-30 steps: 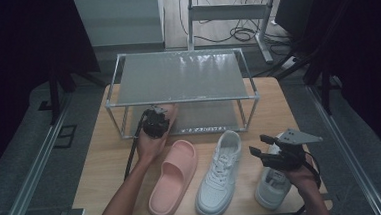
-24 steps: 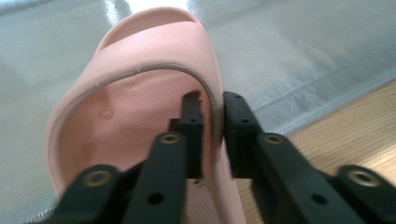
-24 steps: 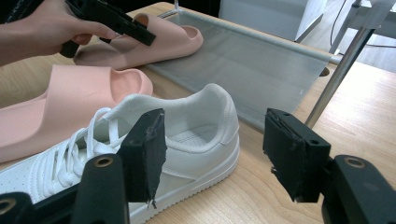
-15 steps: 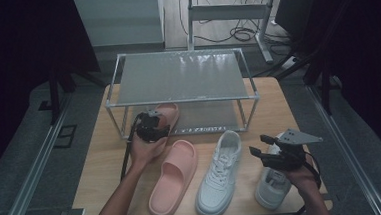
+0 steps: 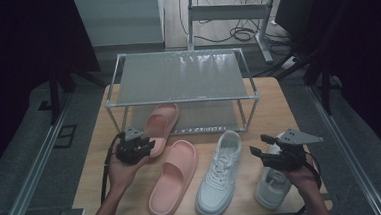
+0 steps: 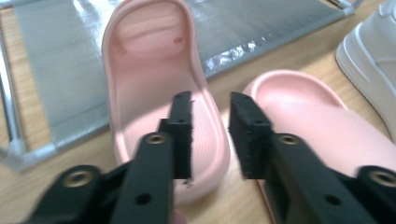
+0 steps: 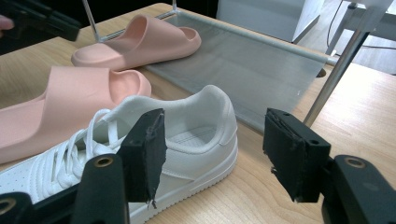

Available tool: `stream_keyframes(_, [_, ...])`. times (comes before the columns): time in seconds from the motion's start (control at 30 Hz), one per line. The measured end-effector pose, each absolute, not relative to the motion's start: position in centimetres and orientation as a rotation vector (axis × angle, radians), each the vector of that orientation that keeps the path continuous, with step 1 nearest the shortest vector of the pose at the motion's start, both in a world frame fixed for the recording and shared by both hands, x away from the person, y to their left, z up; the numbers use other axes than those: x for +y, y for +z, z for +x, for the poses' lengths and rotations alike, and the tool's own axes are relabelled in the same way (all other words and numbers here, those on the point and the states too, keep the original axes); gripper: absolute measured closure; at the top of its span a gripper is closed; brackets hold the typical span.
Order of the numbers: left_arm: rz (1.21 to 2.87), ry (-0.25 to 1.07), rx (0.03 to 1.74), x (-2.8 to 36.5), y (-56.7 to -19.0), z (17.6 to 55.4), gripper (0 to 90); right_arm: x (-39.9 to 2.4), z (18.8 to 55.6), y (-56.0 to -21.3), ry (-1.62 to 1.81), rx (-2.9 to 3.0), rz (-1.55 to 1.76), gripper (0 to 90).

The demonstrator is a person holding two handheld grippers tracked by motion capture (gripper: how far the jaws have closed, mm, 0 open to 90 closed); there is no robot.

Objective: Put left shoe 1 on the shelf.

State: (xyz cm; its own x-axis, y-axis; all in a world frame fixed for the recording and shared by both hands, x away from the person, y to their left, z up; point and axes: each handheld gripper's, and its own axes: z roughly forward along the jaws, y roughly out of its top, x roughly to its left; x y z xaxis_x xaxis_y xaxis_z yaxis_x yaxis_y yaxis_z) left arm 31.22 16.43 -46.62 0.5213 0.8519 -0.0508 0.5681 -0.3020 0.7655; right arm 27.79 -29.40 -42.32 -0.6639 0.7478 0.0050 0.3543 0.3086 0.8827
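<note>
My left claw (image 6: 210, 135) hangs just behind the heel of the pink slide (image 6: 159, 107), jaws a narrow gap apart after closing, nothing between them. That slide lies toe-first on the rack's lower shelf (image 6: 60, 84) (its mate (image 5: 175, 176) sits alongside on the surface (image 5: 279, 112)). My right claw (image 7: 215, 154) gapes empty above, I think, a white sneaker (image 5: 272, 185).

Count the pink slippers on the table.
2. One pink slipper lies partly on the rack's lower shelf; the other pink slipper lies on the table beside the white sneaker.
</note>
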Motion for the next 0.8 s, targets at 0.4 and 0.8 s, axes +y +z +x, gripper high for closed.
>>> stream_keyframes(0.4, [2.036,0.486,1.154,18.6,-47.9,27.9,90.0,-29.3,27.8,-42.4,1.306,2.179,0.974,39.9])
stream_keyframes(0.8, [2.038,0.45,1.184,19.3,-49.3,27.7,89.9,-29.3,27.9,-42.6,1.313,2.188,0.985,39.9])
